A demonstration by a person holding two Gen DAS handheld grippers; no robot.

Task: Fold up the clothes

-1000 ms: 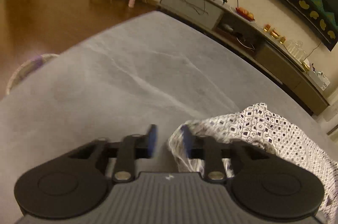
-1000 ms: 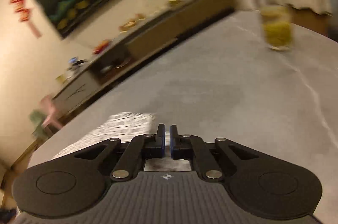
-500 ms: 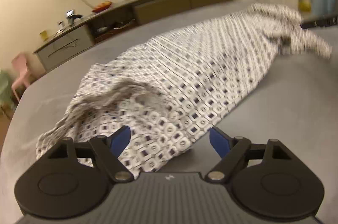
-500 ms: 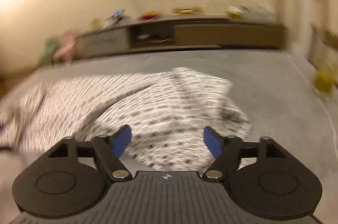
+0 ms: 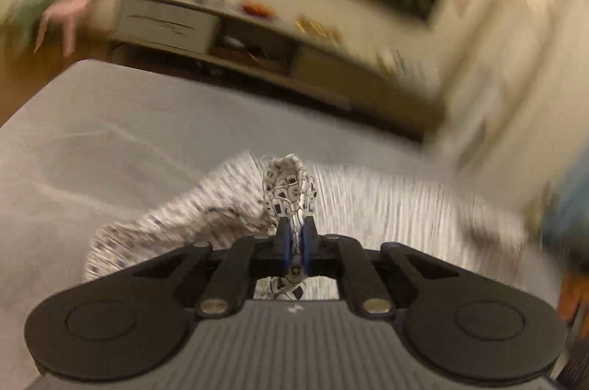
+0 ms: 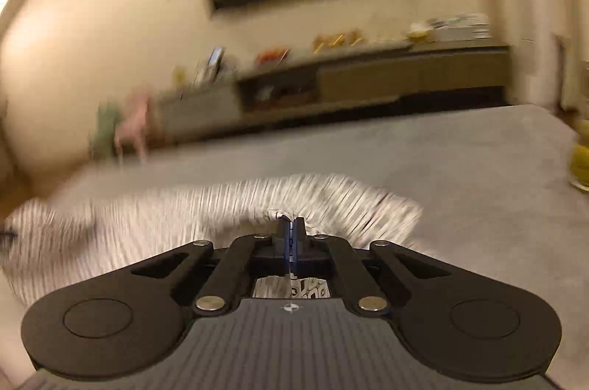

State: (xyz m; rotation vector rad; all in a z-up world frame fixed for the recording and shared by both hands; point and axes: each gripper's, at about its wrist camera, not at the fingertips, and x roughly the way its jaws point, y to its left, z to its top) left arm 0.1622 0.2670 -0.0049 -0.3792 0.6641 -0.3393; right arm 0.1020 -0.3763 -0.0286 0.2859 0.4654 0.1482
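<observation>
A white garment with a dark square print lies across the grey table. My left gripper is shut on a bunched fold of the garment, which sticks up between the blue pads. In the right wrist view the same garment is blurred by motion. My right gripper is shut on its edge, with cloth showing behind the pads.
A glass jar with yellow contents stands at the table's right edge. A long low cabinet runs along the far wall. Small pink and green chairs stand on the wood floor to the left.
Both grippers were open over the garment half a second ago. Both have now shut on the cloth and both views are swinging.
</observation>
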